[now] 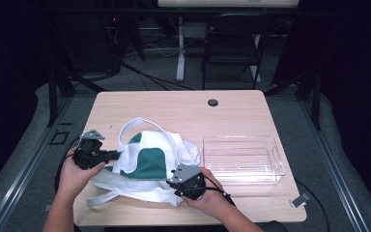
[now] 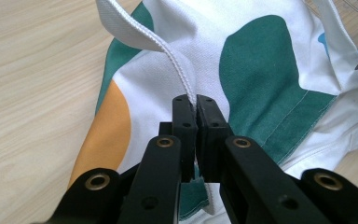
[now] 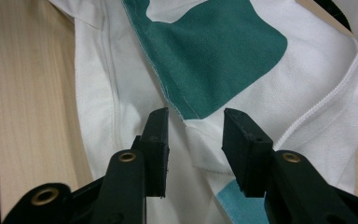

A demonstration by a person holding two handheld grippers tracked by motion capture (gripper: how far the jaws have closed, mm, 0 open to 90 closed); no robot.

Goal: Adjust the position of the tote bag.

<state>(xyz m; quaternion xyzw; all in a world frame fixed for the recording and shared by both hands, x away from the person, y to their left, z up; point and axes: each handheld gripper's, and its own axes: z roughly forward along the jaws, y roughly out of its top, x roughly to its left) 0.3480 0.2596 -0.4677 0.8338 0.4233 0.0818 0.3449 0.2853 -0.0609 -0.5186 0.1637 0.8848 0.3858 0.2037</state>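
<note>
A pale wood-grain counter (image 1: 183, 108) with rounded corners stands on a grey carpeted floor (image 1: 140, 79). Near its far edge sits a small round dark cable grommet (image 1: 213, 102). Behind it a black folding chair (image 1: 232, 46) stands just beside the white upright leg (image 1: 180, 48) of a second light-topped table (image 1: 228, 3) at the top of the high view. Black cables (image 1: 147, 77) trail across the floor towards dark equipment (image 1: 94, 41) at the back left. Dark metal rails (image 1: 17, 181) run along the floor on both sides of the counter, and black curtains (image 1: 352, 72) close off the right side. Light falls evenly on the counter while the surroundings lie in shadow.
</note>
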